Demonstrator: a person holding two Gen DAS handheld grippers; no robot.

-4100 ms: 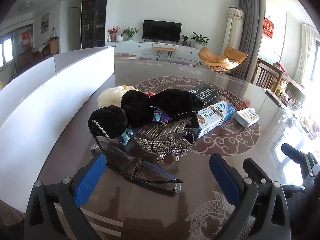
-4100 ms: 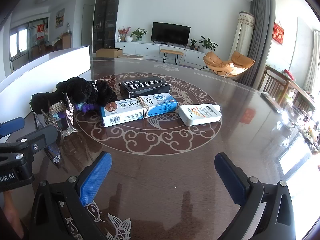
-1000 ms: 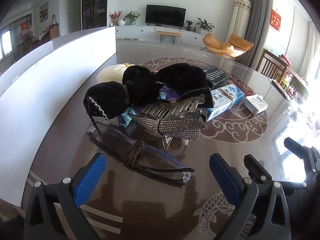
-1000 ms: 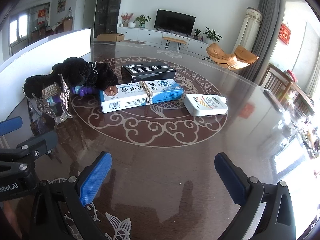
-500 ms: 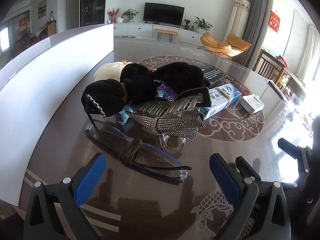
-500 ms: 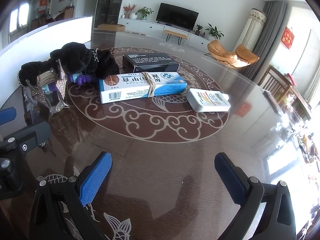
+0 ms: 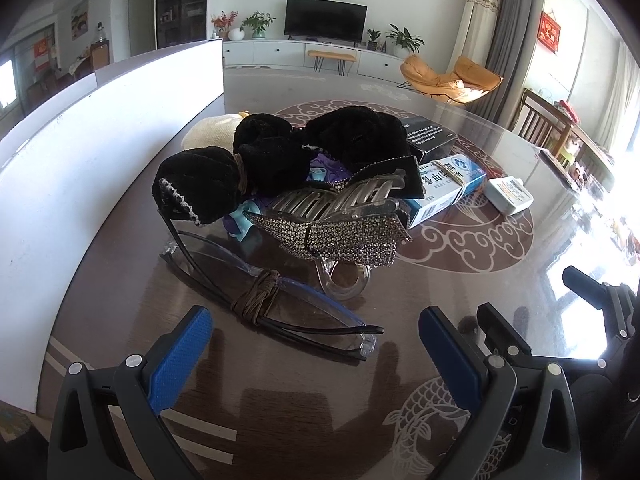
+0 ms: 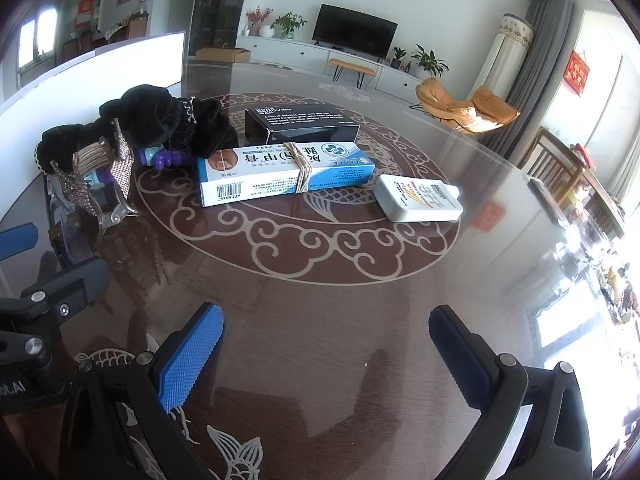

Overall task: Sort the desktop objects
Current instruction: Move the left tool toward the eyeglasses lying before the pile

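Glasses lying just ahead of the left gripper (image 7: 314,340), jaws spread and holding nothing.

The tied glasses (image 7: 276,304) are lying crosswise, long axis running left-far to right-near; the hair clip (image 7: 336,232) is sitting just beyond. The right gripper (image 8: 326,338), also spread and empty, is facing the blue box (image 8: 286,172) well ahead. Since a second ago, both are sitting slightly closer to the pile.

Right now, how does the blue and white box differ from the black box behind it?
The blue and white box is longer and slimmer than the black box. The blue and white box has a rubber band around its middle; the black box shows none. The blue and white box carries large characters and a barcode; the black box has small white text. Both lie flat on the table.
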